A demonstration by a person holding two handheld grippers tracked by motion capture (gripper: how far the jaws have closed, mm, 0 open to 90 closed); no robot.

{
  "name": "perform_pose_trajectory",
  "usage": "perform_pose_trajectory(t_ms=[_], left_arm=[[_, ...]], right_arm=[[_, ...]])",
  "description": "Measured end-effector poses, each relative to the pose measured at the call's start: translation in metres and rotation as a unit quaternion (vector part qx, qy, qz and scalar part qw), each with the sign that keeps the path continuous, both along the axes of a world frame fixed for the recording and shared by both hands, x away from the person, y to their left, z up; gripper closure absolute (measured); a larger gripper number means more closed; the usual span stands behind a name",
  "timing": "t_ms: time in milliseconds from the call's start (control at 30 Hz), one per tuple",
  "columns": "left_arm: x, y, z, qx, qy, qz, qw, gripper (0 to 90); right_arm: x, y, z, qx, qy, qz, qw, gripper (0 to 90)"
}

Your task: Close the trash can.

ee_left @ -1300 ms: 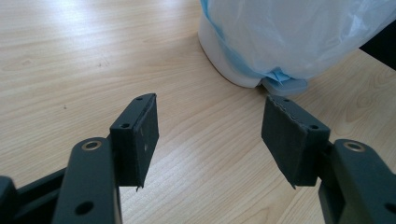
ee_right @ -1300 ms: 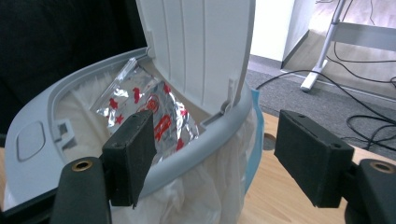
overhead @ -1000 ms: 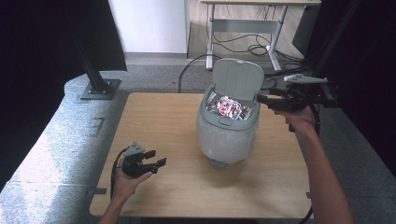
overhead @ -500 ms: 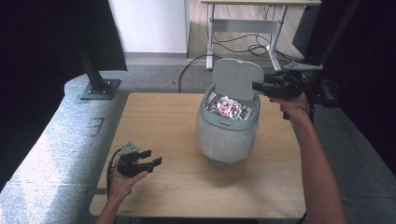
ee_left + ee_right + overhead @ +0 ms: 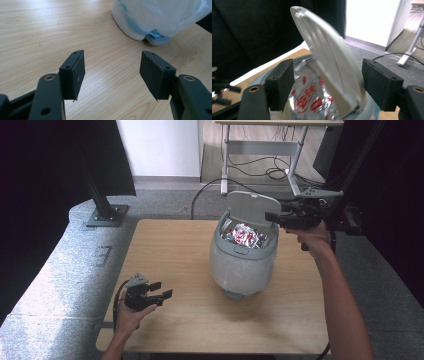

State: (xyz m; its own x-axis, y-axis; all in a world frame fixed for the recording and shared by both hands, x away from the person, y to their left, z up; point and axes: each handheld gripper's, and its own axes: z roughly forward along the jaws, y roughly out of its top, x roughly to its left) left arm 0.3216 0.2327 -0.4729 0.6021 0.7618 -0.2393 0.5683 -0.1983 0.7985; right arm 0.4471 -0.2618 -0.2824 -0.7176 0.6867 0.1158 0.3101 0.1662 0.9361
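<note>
Surface [image 5: 175,245]: pale wooden tabletop, grain running left to right, set on a grey speckled floor; a metal-framed desk stands far behind it.

Bin [image 5: 243,265]: grey-white lidded waste bin, right of centre on the surface, lined with a translucent bag whose loose folds show near its base in the left gripper view [image 5: 160,17]. It stands upright.

Lid [image 5: 252,210]: hinged at the far rim, raised and tilted back, its long axis running up and away from the bin mouth. In the right gripper view [image 5: 329,57] its ribbed underside rises between the two black jaws, not visibly touched by either pad.

Wrapper [image 5: 245,236]: crumpled silver foil with red print, lying in the bin mouth just under the lid.

Right gripper [image 5: 276,217]: held level at the far right, its jaws spread wide and released, pointing left at the lid's right edge. The lid sits just ahead of and between the jaws. This hand is by far the nearer one, so any push or grasp on the lid would likely fall to it.

Left gripper [image 5: 162,290]: at the near left, low over the surface, well apart from the bin, jaws released and wide with bare wood between them [image 5: 112,75].
</note>
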Motion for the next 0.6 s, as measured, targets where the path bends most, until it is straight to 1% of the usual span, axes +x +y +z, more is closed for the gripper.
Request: perform_pose_trajectory(t_ms=[200,300,367,467,533,600], left_arm=[[-0.002,-0.001,-0.001,0.000,0.002,-0.002,1.0000,37.3],[-0.002,-0.002,-0.002,0.001,0.003,-0.003,1.0000,37.3],[-0.002,-0.003,-0.002,0.000,0.004,-0.003,1.0000,37.3],[-0.002,-0.002,-0.003,-0.001,0.005,-0.003,1.0000,37.4],[-0.002,-0.002,-0.003,-0.002,0.006,-0.002,1.0000,37.4],[-0.002,-0.002,-0.004,-0.001,0.007,-0.002,1.0000,37.4]], right_arm=[[-0.019,0.005,-0.011,-0.007,0.002,0.023,0.9997,24.4],[-0.026,0.009,-0.017,-0.011,0.003,0.034,0.9994,24.0],[-0.029,0.012,-0.020,-0.010,0.006,0.041,0.9991,23.8],[-0.032,0.020,-0.023,-0.015,0.010,0.050,0.9986,23.7],[-0.032,0.024,-0.025,-0.016,0.015,0.052,0.9984,23.8],[-0.031,0.030,-0.026,-0.024,0.019,0.051,0.9982,24.1]])
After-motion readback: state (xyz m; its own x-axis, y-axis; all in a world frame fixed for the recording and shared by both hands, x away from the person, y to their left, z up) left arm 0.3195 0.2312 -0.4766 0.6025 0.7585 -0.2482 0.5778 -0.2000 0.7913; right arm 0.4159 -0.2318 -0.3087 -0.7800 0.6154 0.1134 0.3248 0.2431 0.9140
